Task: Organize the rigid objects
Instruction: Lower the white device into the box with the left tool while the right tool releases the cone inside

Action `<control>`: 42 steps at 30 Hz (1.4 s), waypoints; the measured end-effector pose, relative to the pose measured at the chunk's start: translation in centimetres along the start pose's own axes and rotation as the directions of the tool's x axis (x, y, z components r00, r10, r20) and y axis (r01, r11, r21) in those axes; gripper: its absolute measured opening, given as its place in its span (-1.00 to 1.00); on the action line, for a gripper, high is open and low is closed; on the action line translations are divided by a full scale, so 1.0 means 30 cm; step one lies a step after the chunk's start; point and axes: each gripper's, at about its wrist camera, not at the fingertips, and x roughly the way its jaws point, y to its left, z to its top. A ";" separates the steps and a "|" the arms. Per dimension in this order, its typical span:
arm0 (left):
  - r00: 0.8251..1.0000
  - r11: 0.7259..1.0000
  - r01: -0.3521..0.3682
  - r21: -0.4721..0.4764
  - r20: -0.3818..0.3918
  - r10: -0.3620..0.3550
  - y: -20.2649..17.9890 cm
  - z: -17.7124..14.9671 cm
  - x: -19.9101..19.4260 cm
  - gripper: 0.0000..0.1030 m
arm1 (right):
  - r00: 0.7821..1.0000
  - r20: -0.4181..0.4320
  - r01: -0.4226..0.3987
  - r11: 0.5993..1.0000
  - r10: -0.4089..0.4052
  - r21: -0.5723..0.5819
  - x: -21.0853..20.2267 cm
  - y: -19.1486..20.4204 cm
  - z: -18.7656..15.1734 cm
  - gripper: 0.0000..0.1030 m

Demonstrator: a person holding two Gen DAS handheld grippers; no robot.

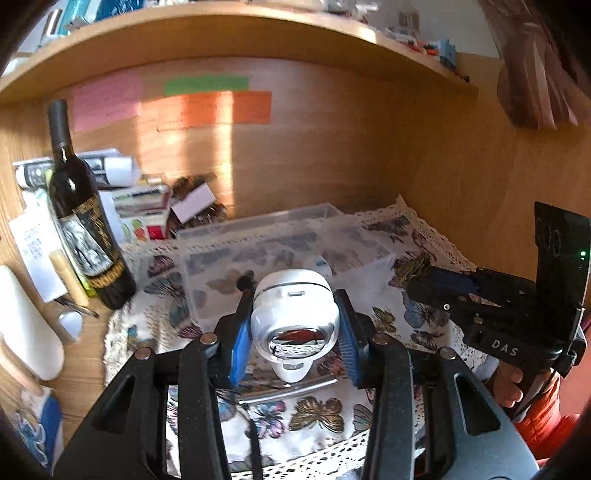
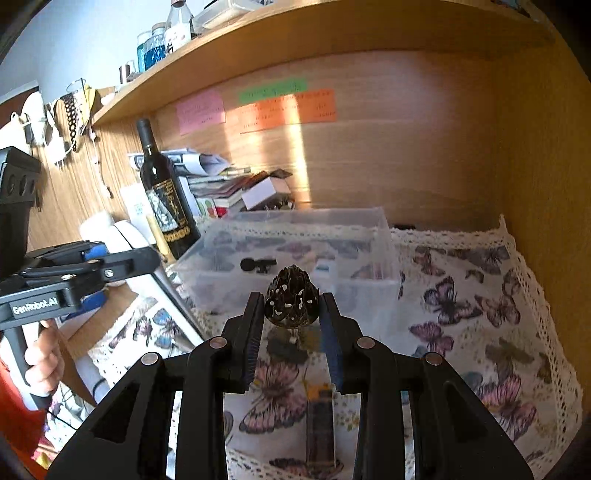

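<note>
My left gripper point(image 1: 293, 325) is shut on a white rounded device with a chrome face point(image 1: 293, 325), held above the butterfly cloth just in front of a clear plastic bin point(image 1: 280, 243). My right gripper point(image 2: 291, 306) is shut on a dark spotted pine cone point(image 2: 291, 299), held in front of the same bin point(image 2: 384, 254). The bin holds a small black part point(image 2: 256, 264) and a small white and blue item point(image 2: 323, 267). The right gripper also shows in the left wrist view point(image 1: 413, 275), with the cone at its tip.
A dark wine bottle point(image 1: 79, 210) stands left of the bin, with stacked boxes and papers point(image 1: 144, 199) behind. The butterfly cloth point(image 2: 480, 314) covers the desk under a wooden shelf point(image 2: 332, 33). A lighter-like item point(image 2: 319, 424) lies on the cloth below my right gripper.
</note>
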 end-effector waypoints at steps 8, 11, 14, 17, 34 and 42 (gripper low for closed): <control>0.997 1.000 -0.017 -0.013 0.073 0.018 0.050 0.119 -0.072 -0.20 | 0.999 0.045 0.013 1.000 -0.012 -0.013 0.015 -0.021 0.102 -0.46; 0.993 0.999 -0.049 -0.011 0.109 0.049 0.070 0.164 -0.082 -0.20 | 0.998 0.054 0.022 1.000 -0.021 -0.016 0.032 -0.030 0.143 -0.46; 0.989 0.997 -0.080 -0.019 0.122 0.082 0.099 0.196 -0.061 -0.20 | 0.998 0.051 0.031 0.999 -0.030 -0.024 0.061 -0.034 0.176 -0.46; 0.986 0.993 -0.113 -0.028 0.117 0.115 0.130 0.213 -0.017 -0.20 | 0.999 0.032 0.030 0.999 -0.029 -0.033 0.105 -0.029 0.198 -0.46; 0.988 0.988 -0.155 -0.028 0.001 0.155 0.217 0.200 0.345 -0.20 | 0.981 -0.196 -0.010 0.992 -0.015 -0.125 0.441 0.065 0.188 -0.46; 0.991 0.992 -0.129 -0.007 -0.027 0.129 0.219 0.117 0.320 -0.20 | 0.969 -0.246 0.002 0.991 -0.036 -0.134 0.509 0.062 0.166 -0.46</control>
